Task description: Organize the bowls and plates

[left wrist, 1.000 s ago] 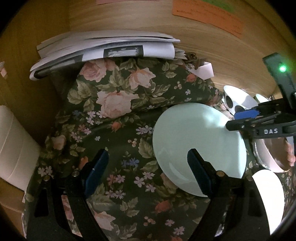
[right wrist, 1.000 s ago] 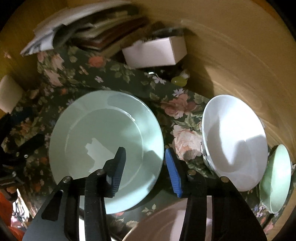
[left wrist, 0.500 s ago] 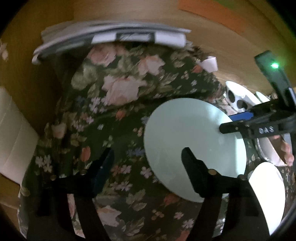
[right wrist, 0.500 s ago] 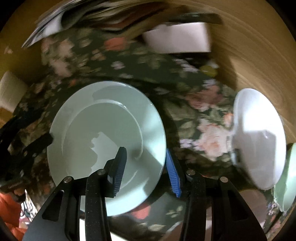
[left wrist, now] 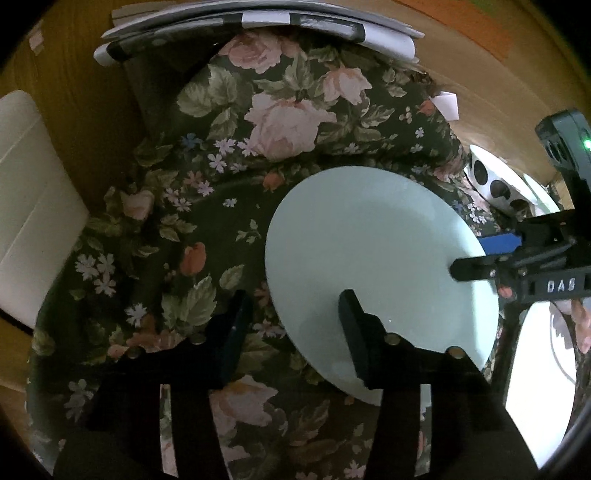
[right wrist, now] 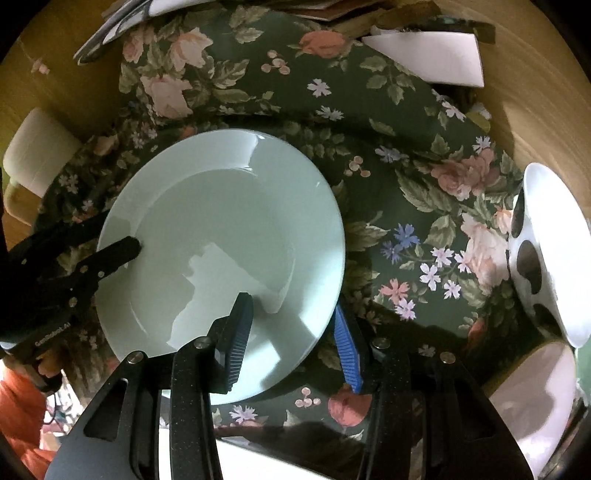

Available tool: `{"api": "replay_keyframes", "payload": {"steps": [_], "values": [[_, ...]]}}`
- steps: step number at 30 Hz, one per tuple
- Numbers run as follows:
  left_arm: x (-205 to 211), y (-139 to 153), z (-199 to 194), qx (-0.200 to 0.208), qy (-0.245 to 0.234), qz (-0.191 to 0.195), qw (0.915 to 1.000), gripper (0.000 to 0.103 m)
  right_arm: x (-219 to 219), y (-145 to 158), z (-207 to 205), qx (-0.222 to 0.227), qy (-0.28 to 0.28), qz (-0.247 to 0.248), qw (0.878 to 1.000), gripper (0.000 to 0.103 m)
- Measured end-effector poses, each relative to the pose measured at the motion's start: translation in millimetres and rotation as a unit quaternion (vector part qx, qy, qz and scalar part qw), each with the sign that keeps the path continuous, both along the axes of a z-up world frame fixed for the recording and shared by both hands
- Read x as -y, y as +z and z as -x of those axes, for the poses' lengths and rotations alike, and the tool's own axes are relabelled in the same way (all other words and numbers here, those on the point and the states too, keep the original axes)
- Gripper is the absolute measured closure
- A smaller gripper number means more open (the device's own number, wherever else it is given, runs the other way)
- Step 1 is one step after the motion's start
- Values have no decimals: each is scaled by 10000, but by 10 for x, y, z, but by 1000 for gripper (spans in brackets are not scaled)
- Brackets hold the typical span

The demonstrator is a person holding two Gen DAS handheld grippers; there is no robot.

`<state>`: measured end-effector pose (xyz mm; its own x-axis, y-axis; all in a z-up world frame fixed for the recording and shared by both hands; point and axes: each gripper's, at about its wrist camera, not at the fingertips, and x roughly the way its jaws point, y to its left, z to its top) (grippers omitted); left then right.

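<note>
A pale green plate (right wrist: pixel 221 236) hangs over the floral cloth (right wrist: pixel 406 155). My right gripper (right wrist: pixel 291 332) is shut on its near right rim, one blue pad above the plate and the other below. In the left wrist view the same plate (left wrist: pixel 369 251) fills the middle right, with the right gripper (left wrist: pixel 480 254) clamped on its far edge. My left gripper (left wrist: pixel 293 317) straddles the plate's left rim. Its jaws are closing, and the pads still stand apart from the rim. In the right wrist view the left gripper (right wrist: pixel 114 234) has one finger lying over the rim.
A white bowl with dark spots (right wrist: pixel 546 251) and a pinkish bowl (right wrist: pixel 535 398) sit at the right. A white plate (left wrist: pixel 543 387) lies under the right gripper. A paper stack (left wrist: pixel 258 22) and a white box (right wrist: pixel 428 55) line the back wall. At the left stands a white cushion (left wrist: pixel 33 206).
The left jaws have narrowed a lot and dropped closer around the plate's left rim. The right gripper carried the plate leftward, so the spotted bowl slid toward the right edge of its view.
</note>
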<state>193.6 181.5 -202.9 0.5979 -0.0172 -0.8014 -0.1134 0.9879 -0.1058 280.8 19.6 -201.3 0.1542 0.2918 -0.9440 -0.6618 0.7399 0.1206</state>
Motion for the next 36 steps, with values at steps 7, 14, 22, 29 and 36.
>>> {"api": "replay_keyframes", "payload": {"steps": [7, 14, 22, 29, 36], "values": [[120, -23, -75, 90, -121, 71, 9999, 56, -68, -42, 119, 87, -215, -149, 9996, 63], [143, 35, -37, 166, -109, 76, 9998, 56, 63, 86, 183, 269, -276, -490, 9981, 64], [183, 251, 141, 496, -181, -39, 9986, 56, 270, 258, 274, 436, -400, -957, 9936, 65], [260, 392, 215, 640, -222, -29, 9977, 56, 497, 443, 366, 716, -455, -1230, 9888, 65], [405, 530, 374, 860, -280, -70, 9959, 56, 672, 604, 482, 953, -492, -1387, 9845, 65]]}}
